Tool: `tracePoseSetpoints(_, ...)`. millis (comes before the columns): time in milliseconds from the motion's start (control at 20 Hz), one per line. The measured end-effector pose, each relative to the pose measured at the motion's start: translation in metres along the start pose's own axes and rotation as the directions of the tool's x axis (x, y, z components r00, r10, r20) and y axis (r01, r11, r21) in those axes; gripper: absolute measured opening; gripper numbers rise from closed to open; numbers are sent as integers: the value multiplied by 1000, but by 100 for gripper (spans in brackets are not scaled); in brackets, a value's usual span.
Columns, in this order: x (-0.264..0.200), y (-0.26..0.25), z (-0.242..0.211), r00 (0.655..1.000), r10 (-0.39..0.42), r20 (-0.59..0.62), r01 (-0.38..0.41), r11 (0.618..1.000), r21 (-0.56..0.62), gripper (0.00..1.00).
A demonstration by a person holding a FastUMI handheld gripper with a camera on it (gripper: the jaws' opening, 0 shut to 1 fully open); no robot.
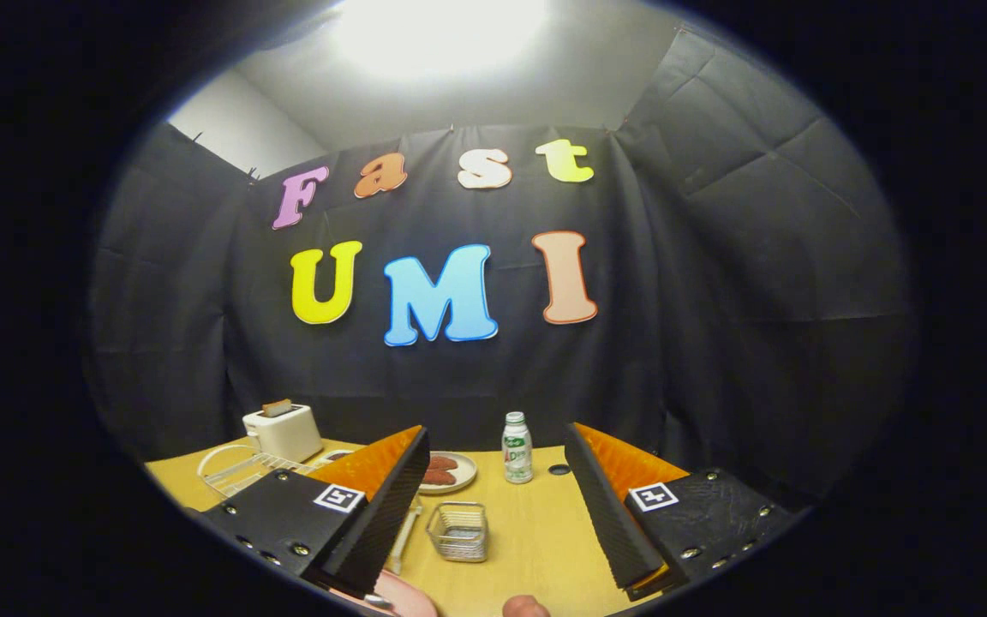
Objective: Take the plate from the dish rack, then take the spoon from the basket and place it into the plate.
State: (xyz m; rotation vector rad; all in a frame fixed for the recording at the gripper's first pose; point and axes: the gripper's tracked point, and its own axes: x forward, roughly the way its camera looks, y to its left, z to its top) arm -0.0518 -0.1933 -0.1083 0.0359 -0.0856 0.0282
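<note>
My gripper [495, 435] is open, its fingers spread wide above the wooden table [536, 531]. A small wire basket [457, 531] stands on the table between the fingers, closer to the left one. A pink plate [403, 598] lies at the near edge, partly hidden under the left finger, with a small shiny metal piece [379, 601] at its rim; I cannot tell whether this is the spoon. A white wire dish rack [236, 470] stands beyond the left finger, in front of the toaster. A pale thin bar [404, 533] runs along the left finger's inner side.
A white toaster [284, 431] with a slice in it sits at the back left. A light plate with reddish food [446, 471] and a small white bottle [517, 447] stand ahead between the fingers. A dark hole [559, 470] marks the tabletop. A rounded pinkish tip [526, 607] shows at the near edge.
</note>
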Motion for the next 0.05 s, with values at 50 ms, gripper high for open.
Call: tracePoseSetpoints(50,7,-14,-20,1000,-7,-16,6,1000,-15,96)
